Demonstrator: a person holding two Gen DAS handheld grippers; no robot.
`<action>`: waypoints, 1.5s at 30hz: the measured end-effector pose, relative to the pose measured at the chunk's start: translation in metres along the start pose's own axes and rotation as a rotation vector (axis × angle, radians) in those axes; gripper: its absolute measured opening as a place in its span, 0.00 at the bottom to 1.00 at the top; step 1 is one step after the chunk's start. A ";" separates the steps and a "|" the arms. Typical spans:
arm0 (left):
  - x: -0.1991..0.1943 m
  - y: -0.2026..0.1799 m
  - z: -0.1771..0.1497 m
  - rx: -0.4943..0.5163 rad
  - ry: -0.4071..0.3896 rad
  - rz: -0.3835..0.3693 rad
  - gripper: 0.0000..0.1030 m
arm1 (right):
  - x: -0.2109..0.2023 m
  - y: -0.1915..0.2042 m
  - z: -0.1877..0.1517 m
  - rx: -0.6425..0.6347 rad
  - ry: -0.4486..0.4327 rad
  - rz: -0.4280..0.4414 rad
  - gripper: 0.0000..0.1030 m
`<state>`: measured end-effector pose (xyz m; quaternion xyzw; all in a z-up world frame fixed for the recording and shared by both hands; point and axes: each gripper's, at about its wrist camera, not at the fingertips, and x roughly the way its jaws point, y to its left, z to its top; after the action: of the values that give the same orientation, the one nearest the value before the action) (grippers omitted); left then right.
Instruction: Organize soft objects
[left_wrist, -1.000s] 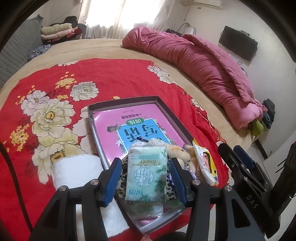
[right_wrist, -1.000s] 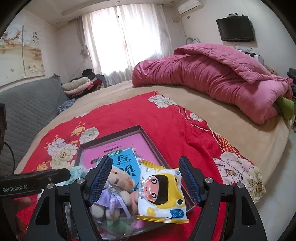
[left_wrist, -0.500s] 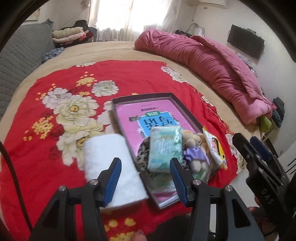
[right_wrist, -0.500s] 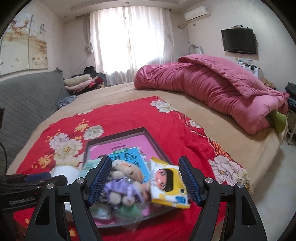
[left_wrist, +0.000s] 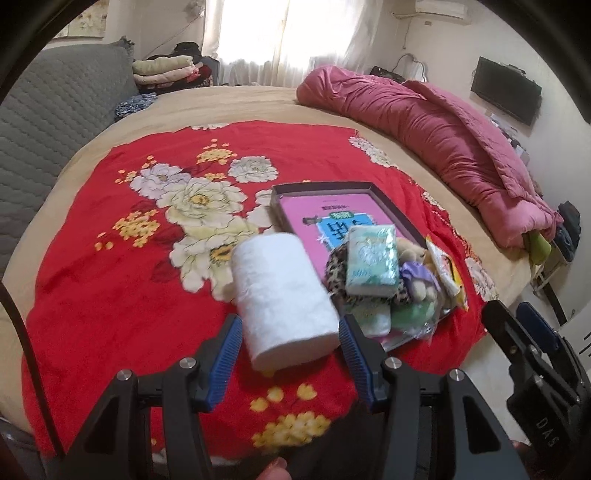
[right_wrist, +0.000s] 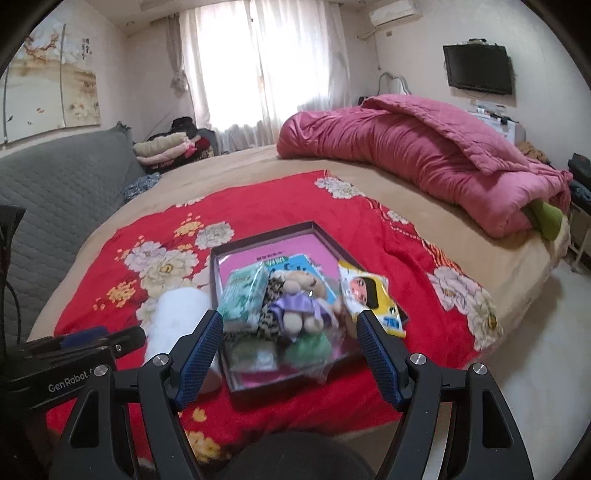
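Left tool (left_wrist: 290, 352) is approx. half open, holds nothing. The white roll (left_wrist: 284, 295) lies on the bed just beyond its tips, left of the tray (left_wrist: 321, 188), long axis running near-to-far. Right tool (right_wrist: 290, 354) is wide open, empty, w/ the tray pile beyond it.

The pink book (left_wrist: 325, 214) in the tray (right_wrist: 266, 236) is half covered by the tissue pack (left_wrist: 373, 262), the plush bear (right_wrist: 299, 299) and a leopard-print item (left_wrist: 334, 267) too buried to identify. Green bagged things (right_wrist: 306, 345) at the tray's near end are blurred.
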<state>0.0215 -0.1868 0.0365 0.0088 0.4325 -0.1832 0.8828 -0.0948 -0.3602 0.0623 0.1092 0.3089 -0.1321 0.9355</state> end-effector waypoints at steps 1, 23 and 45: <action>-0.002 0.002 -0.002 -0.004 0.003 0.004 0.53 | -0.002 0.001 -0.002 0.000 0.004 -0.003 0.74; -0.046 0.018 -0.038 0.017 0.001 0.027 0.53 | -0.044 0.035 -0.026 -0.090 0.035 0.002 0.74; -0.033 0.009 -0.051 0.043 0.040 0.050 0.53 | -0.039 0.024 -0.040 -0.063 0.090 -0.002 0.74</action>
<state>-0.0332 -0.1591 0.0287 0.0422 0.4455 -0.1702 0.8779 -0.1398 -0.3194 0.0578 0.0854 0.3546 -0.1181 0.9236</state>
